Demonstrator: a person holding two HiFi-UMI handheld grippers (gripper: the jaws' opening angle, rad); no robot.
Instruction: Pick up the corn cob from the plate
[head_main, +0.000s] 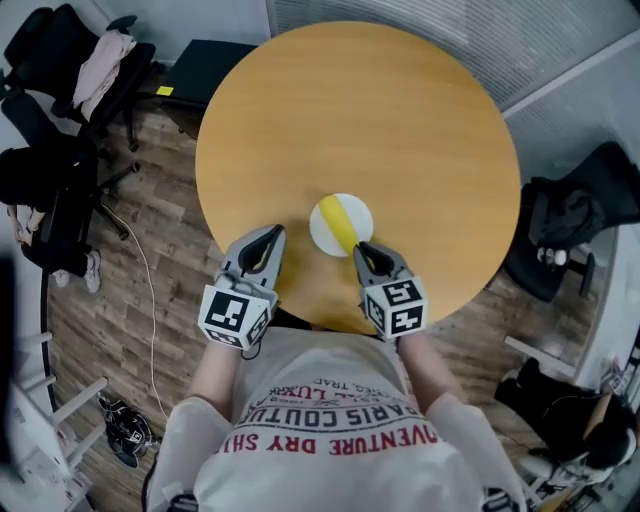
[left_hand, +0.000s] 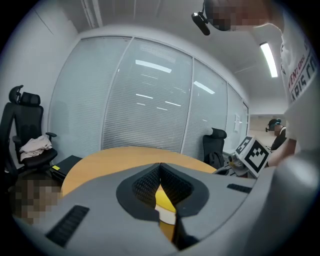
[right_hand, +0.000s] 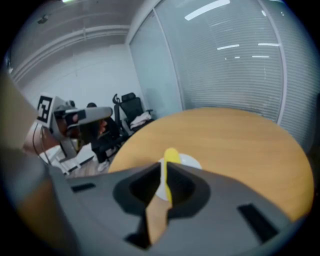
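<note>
The step in hand looks like the approach: nothing is gripped yet. The corn cob (head_main: 340, 225) lies on the white plate (head_main: 324, 234), on the near part of the round wooden tabletop (head_main: 400, 120). The right gripper (head_main: 362, 248) has its jaws pressed together and empty. The cob sits just ahead of their tips and almost in line with them, its yellow length showing through the slit between the jaws in the right gripper view. The left gripper (head_main: 272, 232) also has its jaws closed at the tips with nothing between them. For these jaws the cob lies ahead and off to the right, near but apart. Judging from this, the right gripper is better placed. Its next move calls for spreading the jaws wider than the cob, easing down and forward until they stand either side of it, then closing without pushing the plate away. The readable writing is on the person's T-shirt (head_main: 340, 425), where partial words such as "COUTU" and "VENTURE DRY" show. The marker cubes (head_main: 235, 313) carry only black-and-white square patterns.
</note>
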